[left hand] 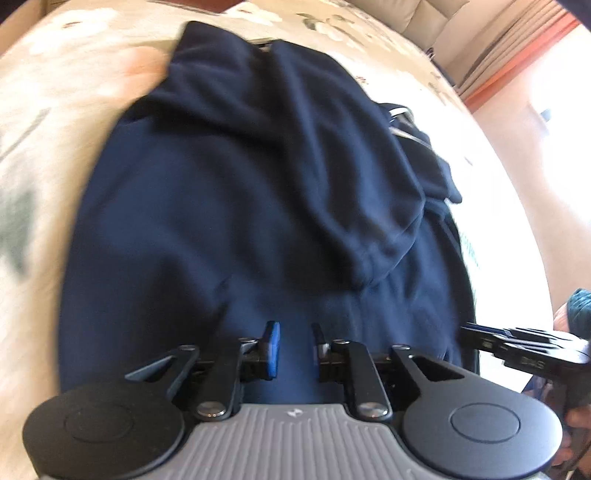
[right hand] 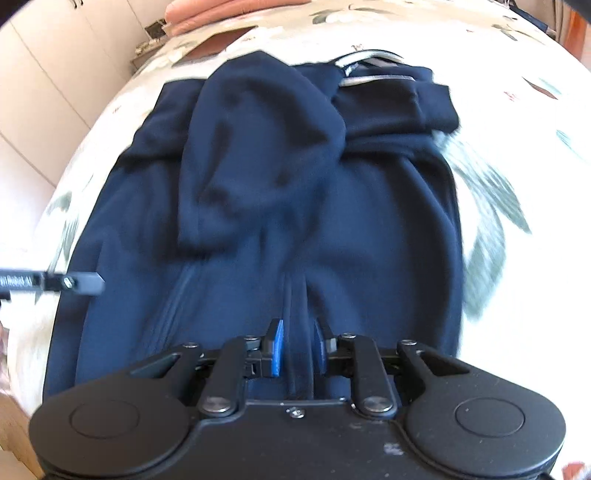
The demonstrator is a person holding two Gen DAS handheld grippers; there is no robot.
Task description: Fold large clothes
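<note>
A large navy hooded top (left hand: 229, 206) lies spread on a floral bedspread (left hand: 48, 110), with a sleeve (left hand: 332, 155) folded over its body. In the right wrist view the same top (right hand: 369, 221) shows grey trim (right hand: 373, 59) at its far end. My left gripper (left hand: 295, 343) hovers over the near hem, open, with only flat cloth behind the gap. My right gripper (right hand: 298, 343) stands open over the near edge; a raised ridge of navy fabric (right hand: 295, 306) runs up between its blue pads. Each gripper shows at the edge of the other's view.
The cream floral bedspread (right hand: 517, 110) surrounds the garment. Pink folded bedding (right hand: 221, 11) and a white cupboard (right hand: 48, 74) sit beyond the far left; curtains (left hand: 517, 44) hang at the far right. A person's hand (left hand: 580, 424) holds the right gripper's handle.
</note>
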